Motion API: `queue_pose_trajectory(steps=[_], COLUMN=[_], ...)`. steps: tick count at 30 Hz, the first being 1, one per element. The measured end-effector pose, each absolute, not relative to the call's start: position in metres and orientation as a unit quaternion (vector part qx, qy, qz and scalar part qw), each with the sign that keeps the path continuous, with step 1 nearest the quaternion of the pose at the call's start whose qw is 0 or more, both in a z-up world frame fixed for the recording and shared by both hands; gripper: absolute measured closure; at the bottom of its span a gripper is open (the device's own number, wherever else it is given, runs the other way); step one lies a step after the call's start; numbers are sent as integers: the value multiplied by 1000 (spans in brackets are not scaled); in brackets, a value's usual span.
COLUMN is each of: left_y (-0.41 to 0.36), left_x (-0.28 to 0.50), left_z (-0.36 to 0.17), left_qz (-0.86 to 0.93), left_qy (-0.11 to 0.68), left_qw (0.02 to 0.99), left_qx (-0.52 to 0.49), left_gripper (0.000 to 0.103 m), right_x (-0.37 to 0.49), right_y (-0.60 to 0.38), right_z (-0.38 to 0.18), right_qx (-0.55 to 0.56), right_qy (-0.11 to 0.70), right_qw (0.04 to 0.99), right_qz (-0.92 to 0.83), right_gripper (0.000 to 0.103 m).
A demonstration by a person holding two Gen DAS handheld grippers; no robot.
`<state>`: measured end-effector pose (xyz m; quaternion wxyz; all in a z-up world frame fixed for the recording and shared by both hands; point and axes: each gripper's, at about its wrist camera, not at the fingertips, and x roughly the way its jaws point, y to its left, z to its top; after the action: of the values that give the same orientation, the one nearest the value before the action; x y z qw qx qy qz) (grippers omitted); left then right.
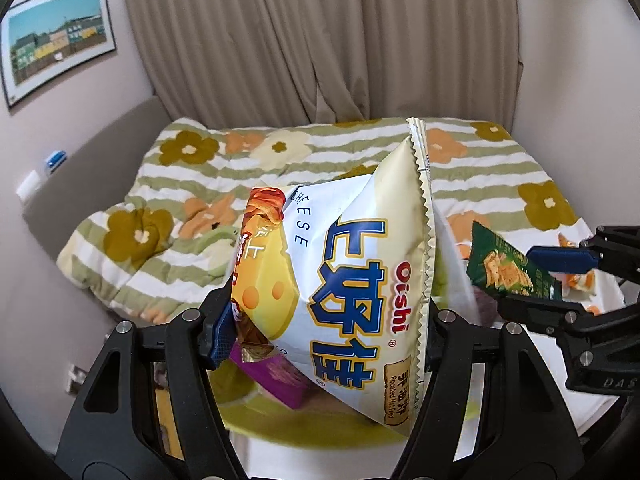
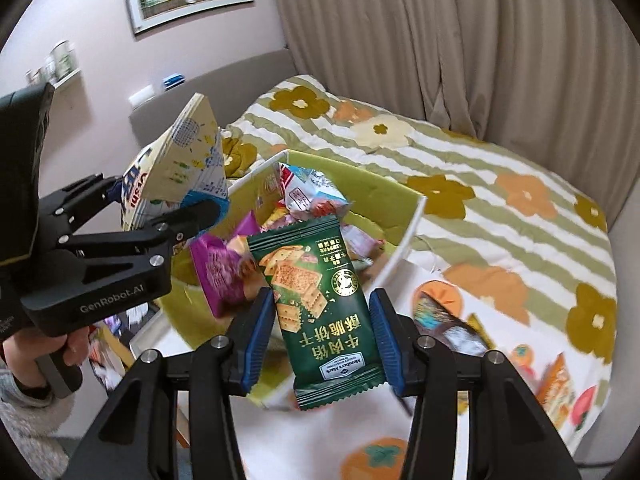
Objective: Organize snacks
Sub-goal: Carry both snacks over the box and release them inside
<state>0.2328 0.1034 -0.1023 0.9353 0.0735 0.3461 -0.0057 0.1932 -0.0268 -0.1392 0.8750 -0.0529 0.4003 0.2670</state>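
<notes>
My left gripper is shut on a large white and yellow Oishi cheese snack bag, held above a green-lined storage box. The bag also shows in the right wrist view, with the left gripper at the left. My right gripper is shut on a dark green biscuit packet, held over the near edge of the box. The box holds several snack packs, among them a purple one. The green packet shows in the left wrist view in the right gripper.
The box sits on a bed with a flowered, striped quilt. Loose snack packs lie on the sheet to the right of the box. Beige curtains hang behind, and a framed picture is on the wall.
</notes>
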Motion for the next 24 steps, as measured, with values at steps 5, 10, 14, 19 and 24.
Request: queue_pose_trajectory(steps=[5, 10, 14, 19, 24], left_y=[125, 137, 152, 174, 185], left_x=[257, 266, 264, 253, 246], left_z=[-114, -121, -125, -130, -136], left_qz=[-57, -81, -85, -54, -47], left_qy=[359, 354, 364, 376, 388], left_qw=[928, 929, 926, 925, 920], left_qx=[84, 75, 54, 24, 10], left_gripper=[37, 0, 0, 0, 0], right_x=[204, 211, 212, 203, 197], right_y=[7, 18, 17, 15, 27], right_z=[-151, -164, -174, -177, -175], right_qx=[-28, -13, -15, -19, -41], right_qy=[419, 439, 454, 451, 438], right_qw=[877, 874, 871, 872, 875], right_qz=[236, 207, 187, 187, 203], right_gripper=[58, 58, 58, 58, 58])
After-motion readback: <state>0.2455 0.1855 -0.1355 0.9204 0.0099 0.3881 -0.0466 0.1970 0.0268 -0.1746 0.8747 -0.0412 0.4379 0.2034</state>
